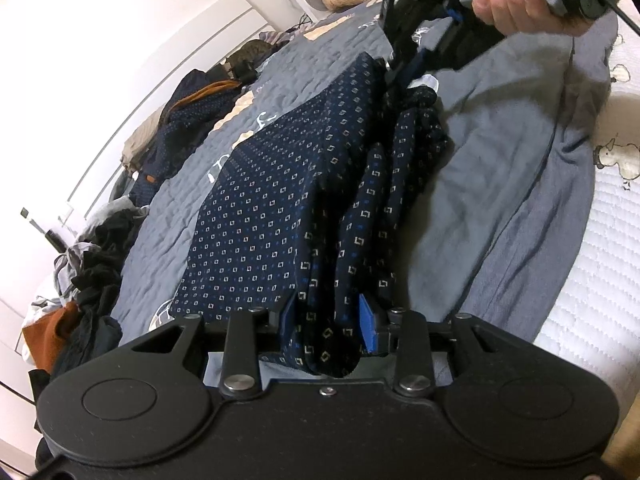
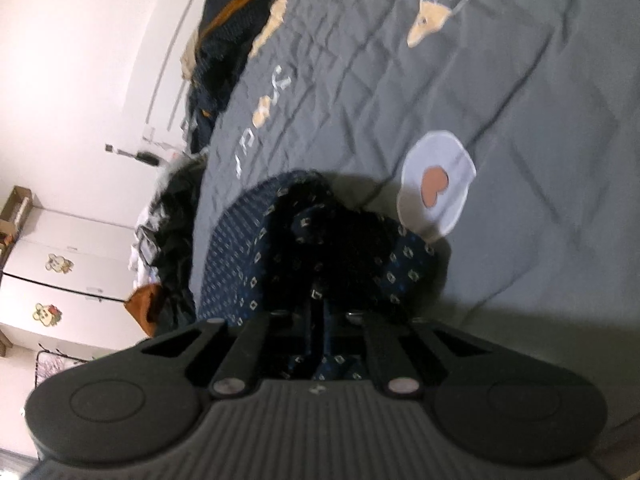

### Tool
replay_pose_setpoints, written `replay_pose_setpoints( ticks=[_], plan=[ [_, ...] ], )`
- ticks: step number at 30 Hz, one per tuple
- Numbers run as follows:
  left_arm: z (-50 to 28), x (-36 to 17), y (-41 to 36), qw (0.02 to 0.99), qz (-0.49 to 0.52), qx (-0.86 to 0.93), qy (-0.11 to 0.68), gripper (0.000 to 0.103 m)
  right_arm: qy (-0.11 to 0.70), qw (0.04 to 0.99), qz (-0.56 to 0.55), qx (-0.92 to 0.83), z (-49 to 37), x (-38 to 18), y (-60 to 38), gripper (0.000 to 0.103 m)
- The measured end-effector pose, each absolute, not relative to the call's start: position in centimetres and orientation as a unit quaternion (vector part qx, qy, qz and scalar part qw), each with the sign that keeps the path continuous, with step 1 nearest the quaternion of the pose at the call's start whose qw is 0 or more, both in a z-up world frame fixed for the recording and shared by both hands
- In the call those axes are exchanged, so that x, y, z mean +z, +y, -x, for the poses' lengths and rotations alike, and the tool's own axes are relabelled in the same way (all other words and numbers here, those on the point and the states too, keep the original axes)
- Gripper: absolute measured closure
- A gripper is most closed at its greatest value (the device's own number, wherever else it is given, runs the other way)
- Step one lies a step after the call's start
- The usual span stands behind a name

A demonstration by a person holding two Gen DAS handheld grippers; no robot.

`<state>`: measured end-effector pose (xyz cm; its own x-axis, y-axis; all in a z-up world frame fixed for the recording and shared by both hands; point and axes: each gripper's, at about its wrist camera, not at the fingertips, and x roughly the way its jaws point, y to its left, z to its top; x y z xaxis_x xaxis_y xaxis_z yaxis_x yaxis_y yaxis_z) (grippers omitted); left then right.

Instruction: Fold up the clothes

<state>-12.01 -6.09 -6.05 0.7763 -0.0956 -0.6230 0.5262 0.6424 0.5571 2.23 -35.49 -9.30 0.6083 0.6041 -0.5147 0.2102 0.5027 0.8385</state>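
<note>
Both the left claw (image 1: 334, 320) and right claw (image 2: 320, 312) clench the limp, light patterned garment (image 1: 272, 208) by opposite bunched edges, likeliest the surest holds.

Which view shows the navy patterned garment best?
The left wrist view: the navy patterned garment is sharp and stretched from the left claw to the right claw. The right wrist view shows only a blurred bunch at its claw.
</note>
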Motion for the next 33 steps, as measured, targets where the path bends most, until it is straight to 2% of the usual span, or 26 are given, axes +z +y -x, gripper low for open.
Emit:
replay_pose_setpoints(
  ticks=[10, 21, 26, 27, 29, 33],
  plan=[
    [11.9, -6.4, -6.0, 0.857, -0.383, -0.184, 0.291, 0.069, 0.383, 0.767, -0.505, 0.101, -1.7, -8.9, -37.2, 0.099],
    [12.4, -5.0, -6.3, 0.874, -0.362, -0.198, 0.256, 0.069, 0.39, 0.761, -0.508, 0.105, -2.0, -9.2, -36.9, 0.099],
    [11.6, -5.7, -6.6, 0.869, -0.366, -0.192, 0.273, 0.07, 0.394, 0.76, -0.507, 0.103, -2.1, -9.4, -37.0, 0.098],
    [11.4, -6.0, -6.6, 0.867, -0.368, -0.191, 0.278, 0.07, 0.394, 0.759, -0.509, 0.102, -2.1, -9.5, -37.1, 0.098],
    [11.2, -6.3, -6.4, 0.862, -0.373, -0.194, 0.284, 0.083, 0.387, 0.758, -0.515, 0.098, -2.0, -9.5, -37.2, 0.098],
    [11.3, -6.3, -6.2, 0.86, -0.369, -0.2, 0.291, 0.088, 0.375, 0.766, -0.514, 0.087, -1.8, -9.2, -37.8, 0.103]
  ],
)
